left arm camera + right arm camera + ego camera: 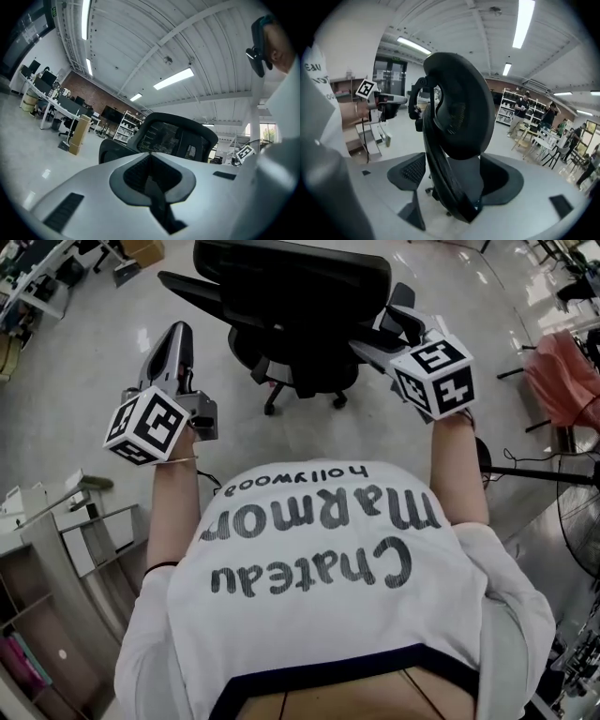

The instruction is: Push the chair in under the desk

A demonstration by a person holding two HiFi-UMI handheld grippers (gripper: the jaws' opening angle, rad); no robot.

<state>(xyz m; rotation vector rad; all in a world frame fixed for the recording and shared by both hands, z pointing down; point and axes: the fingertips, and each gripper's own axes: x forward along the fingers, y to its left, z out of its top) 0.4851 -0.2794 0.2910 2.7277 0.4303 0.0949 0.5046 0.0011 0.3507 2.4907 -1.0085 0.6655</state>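
A black office chair (291, 315) with a mesh back stands on the pale floor right in front of me, its back towards me. My right gripper (389, 324) is at the chair's right side. In the right gripper view its jaws stand wide apart around the edge of the chair back (459, 112); the left pad is clear of that edge, so the right gripper (454, 187) is open. My left gripper (173, 334) is held level to the left of the chair, apart from it. Its jaws (151, 177) are shut with nothing between them, and the chair (173, 136) shows beyond them.
Desks with monitors (51, 96), a tall cardboard box (78, 133) and a shelf rack (126, 126) line the far side of the hall. A low shelf unit (56, 549) stands at my left, a fan stand (562, 474) and a red cloth (562, 381) at my right. People (520, 112) stand far off.
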